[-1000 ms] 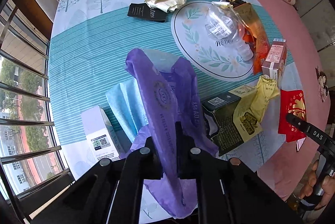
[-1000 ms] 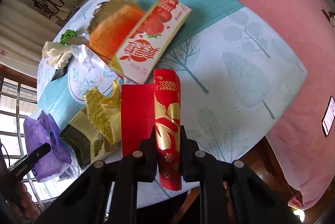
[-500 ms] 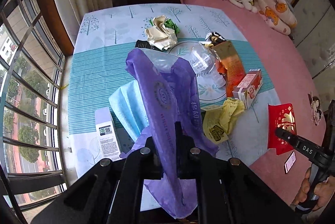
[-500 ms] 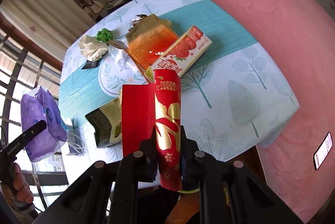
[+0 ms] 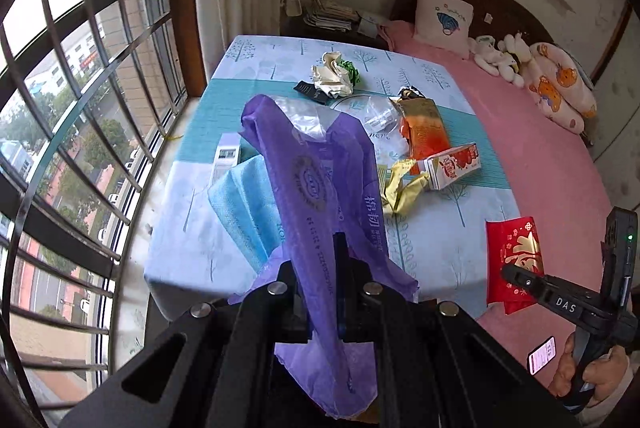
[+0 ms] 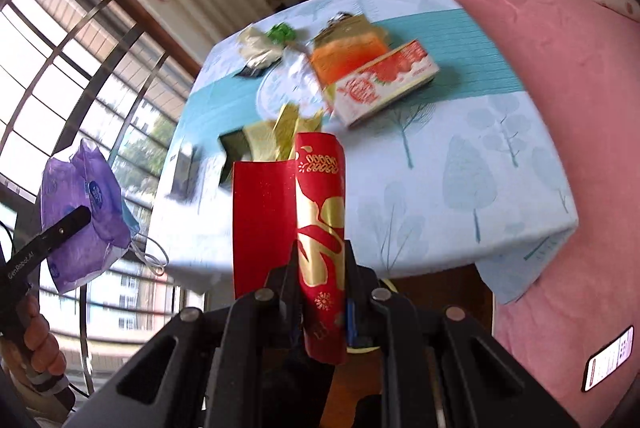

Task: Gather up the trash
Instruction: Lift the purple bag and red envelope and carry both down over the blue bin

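Barred windows [image 5: 80, 131] run along one side of a tabletop [image 5: 224, 232] under a tree-print cloth, with a pink bed [image 5: 560, 167] on the other side. Raised clear of the tabletop's near edge, the left gripper [image 5: 320, 268] has its jaws pressed together on a purple plastic wrapper [image 5: 316, 187]. The right gripper [image 6: 320, 268] pinches a red-and-gold packet [image 6: 316, 211] off the near corner. A strawberry carton [image 5: 452, 165], orange bag [image 5: 424, 131] and crumpled yellow wrapper [image 5: 400, 183] lie mid-tabletop.

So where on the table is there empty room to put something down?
The tablecloth is bare on the bed-side front corner, below the strawberry carton. The far strip behind the crumpled paper is free too. The middle is crowded with wrappers.
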`<state>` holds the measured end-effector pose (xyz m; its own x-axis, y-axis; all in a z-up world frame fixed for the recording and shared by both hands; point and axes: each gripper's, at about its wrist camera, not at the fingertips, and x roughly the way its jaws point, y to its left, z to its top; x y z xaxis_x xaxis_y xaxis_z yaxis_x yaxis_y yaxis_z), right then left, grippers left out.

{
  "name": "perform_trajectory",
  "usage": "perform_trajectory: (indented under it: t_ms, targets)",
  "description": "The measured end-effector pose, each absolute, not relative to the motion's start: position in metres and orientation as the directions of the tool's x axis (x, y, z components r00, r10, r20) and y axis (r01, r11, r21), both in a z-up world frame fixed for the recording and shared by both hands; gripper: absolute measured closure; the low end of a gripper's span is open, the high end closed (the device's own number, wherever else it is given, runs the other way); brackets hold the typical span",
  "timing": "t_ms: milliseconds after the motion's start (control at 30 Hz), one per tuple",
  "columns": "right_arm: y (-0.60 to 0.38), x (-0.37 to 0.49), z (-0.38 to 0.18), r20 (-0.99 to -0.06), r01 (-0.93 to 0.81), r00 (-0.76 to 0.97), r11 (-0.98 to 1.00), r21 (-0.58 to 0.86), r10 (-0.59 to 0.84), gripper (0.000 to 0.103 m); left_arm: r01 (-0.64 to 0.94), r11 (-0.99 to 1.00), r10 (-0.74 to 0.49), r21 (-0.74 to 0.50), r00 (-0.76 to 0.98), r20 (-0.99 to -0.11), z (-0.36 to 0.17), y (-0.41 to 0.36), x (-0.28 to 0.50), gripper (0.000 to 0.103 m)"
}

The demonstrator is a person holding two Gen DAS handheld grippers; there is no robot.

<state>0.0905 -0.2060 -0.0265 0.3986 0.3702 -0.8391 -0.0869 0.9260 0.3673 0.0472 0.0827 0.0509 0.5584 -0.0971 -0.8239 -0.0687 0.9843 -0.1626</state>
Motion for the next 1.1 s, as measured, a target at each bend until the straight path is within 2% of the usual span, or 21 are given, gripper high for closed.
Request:
perform_trajectory:
  t_ms: [267,500,700,1100]
  targets:
    - [-0.192,0.035,-0.07,-0.864,-0.137,0.278,0.908,0.397,0.42,0.088,-0.117,0.987,-0.045,-0.111,0.464,-0.885,0.015,0.066,-0.025,0.097]
    - [-0.174,0.002,-0.126,-0.889,-0.079,0.183,0.907,0.413,0.421,0.088,-0.036,0.997,-0.052,-0.071,0.379,-0.924,-0.034,0.051,-0.046,0.097]
    - [-0.166,-0.012,-0.193,-0.915,0.016,0.131,0.922,0.388,0.383,0.088,0.03,0.995,-0.101,-0.096,0.285,-0.953,-0.114,0.043,-0.034,0.097]
    - [-0.155,0.003,-0.369,-0.942,0.161,0.143,0.932,0.326,0.305,0.088,0.116,0.981,-0.176,-0.155,0.198,-0.964,-0.315,0.02,0.008,0.097]
